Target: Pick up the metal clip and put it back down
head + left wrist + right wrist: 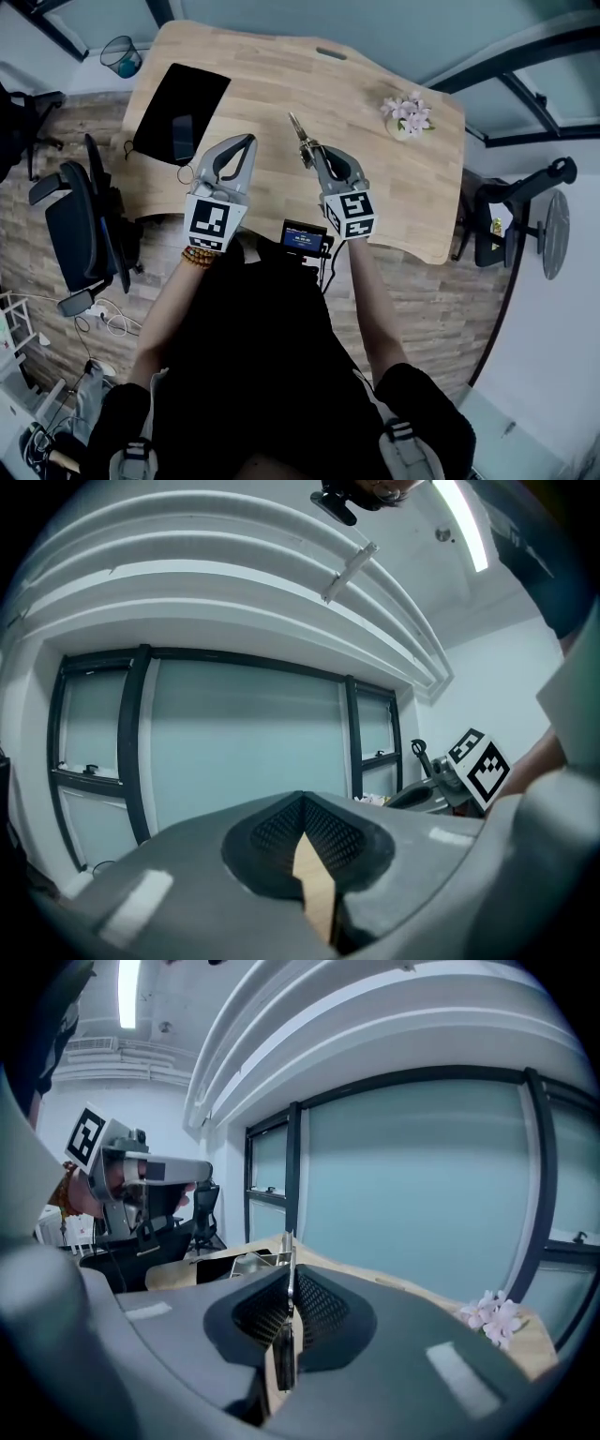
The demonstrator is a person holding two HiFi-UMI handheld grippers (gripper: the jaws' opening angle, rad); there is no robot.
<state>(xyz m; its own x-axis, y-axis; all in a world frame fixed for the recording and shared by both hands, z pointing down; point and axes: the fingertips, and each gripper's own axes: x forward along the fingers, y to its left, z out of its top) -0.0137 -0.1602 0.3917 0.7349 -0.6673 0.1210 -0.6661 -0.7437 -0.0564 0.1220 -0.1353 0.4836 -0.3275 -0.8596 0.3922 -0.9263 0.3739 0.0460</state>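
Note:
The metal clip is a thin silvery piece that sticks out past the tips of my right gripper, held up above the wooden table. In the right gripper view the clip stands edge-on between the dark ribbed pads, and the gripper is shut on it. My left gripper hovers beside it to the left, jaws together. In the left gripper view its pads meet at the tip with nothing between them.
A black mat with a dark phone lies on the table's left part. A small pot of pink flowers stands at the right. Office chairs flank the table, and a bin sits at the far left corner.

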